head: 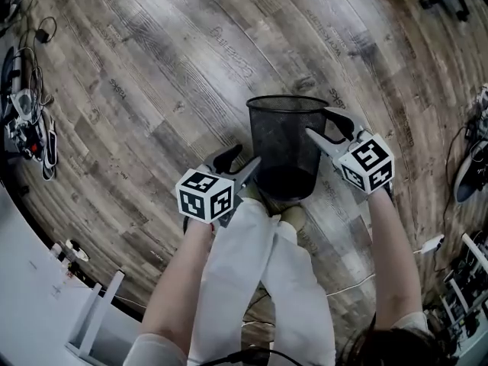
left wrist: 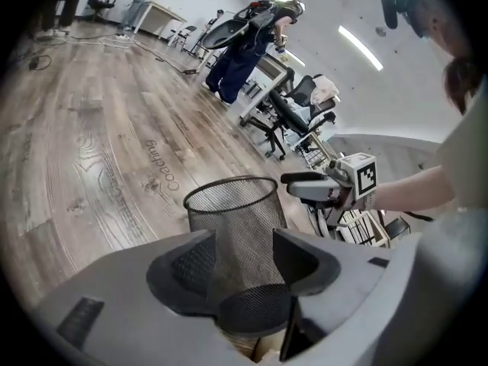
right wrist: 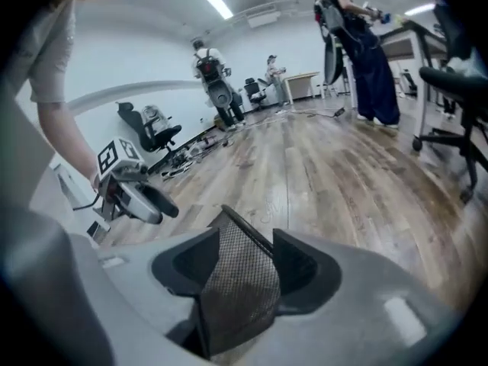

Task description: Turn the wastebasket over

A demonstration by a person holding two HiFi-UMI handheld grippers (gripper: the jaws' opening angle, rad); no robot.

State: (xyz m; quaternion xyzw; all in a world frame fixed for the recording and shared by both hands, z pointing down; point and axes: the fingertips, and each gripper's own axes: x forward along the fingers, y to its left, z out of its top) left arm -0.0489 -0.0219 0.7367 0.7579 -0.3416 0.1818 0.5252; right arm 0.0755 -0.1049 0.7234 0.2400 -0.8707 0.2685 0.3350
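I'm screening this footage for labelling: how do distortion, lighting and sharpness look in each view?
Head view: heavy fisheye curves the floor planks; the wastebasket is sharp under even light. Left gripper view: black vignette at the corners, bright ceiling strips. Right gripper view: softer overall, and the wastebasket's mesh, close to the lens, is blurred.

Wastebasket base behind right gripper

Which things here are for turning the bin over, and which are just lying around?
For the job:
wastebasket
left gripper
right gripper

Just lying about:
tangle of cables
white plug
office chairs
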